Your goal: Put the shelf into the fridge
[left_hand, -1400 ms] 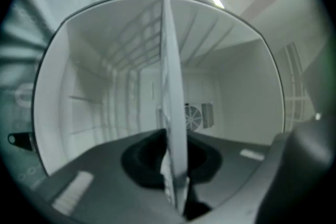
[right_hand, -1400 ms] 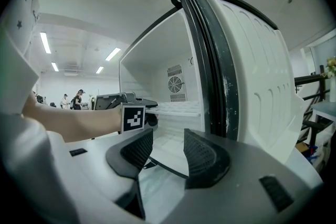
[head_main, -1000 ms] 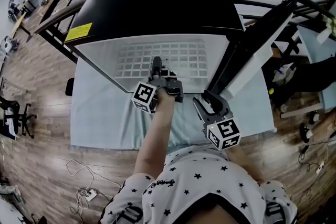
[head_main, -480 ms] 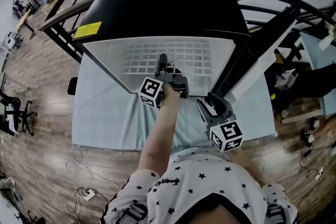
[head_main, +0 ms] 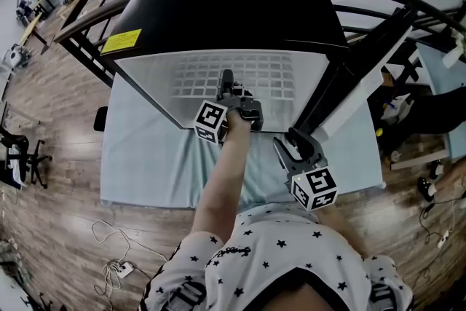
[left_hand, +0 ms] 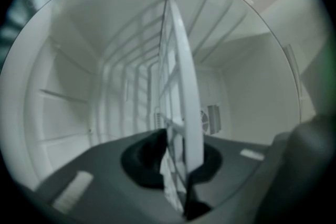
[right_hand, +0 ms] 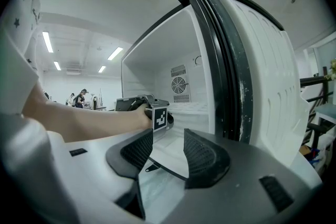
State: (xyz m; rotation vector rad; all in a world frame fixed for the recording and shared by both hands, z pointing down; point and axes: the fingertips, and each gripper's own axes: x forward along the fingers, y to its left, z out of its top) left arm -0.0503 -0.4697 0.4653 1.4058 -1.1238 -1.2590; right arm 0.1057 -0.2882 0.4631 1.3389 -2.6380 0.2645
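Note:
The black-topped fridge [head_main: 233, 4] stands open towards me, its white inside showing. The white wire shelf [head_main: 262, 76] lies flat inside it. My left gripper [head_main: 226, 78] reaches into the opening and is shut on the shelf's front edge. In the left gripper view the shelf [left_hand: 181, 71] runs edge-on away from between the jaws [left_hand: 176, 157]. My right gripper [head_main: 286, 144] hangs open and empty in front of the opening, beside the fridge door [head_main: 364, 62]. The right gripper view shows its pads [right_hand: 205, 157] apart, and the left gripper [right_hand: 134, 105] ahead inside the fridge.
The fridge sits on a table covered by a pale blue cloth [head_main: 145, 156]. The open door [right_hand: 252, 71] stands close on the right. A fan grille [right_hand: 179, 84] is on the fridge's back wall. Black metal rails [head_main: 95, 11] flank the fridge; cables [head_main: 116, 266] lie on the wooden floor.
My left gripper has moved slightly forward into the fridge with the shelf still held. The right gripper has hardly moved.

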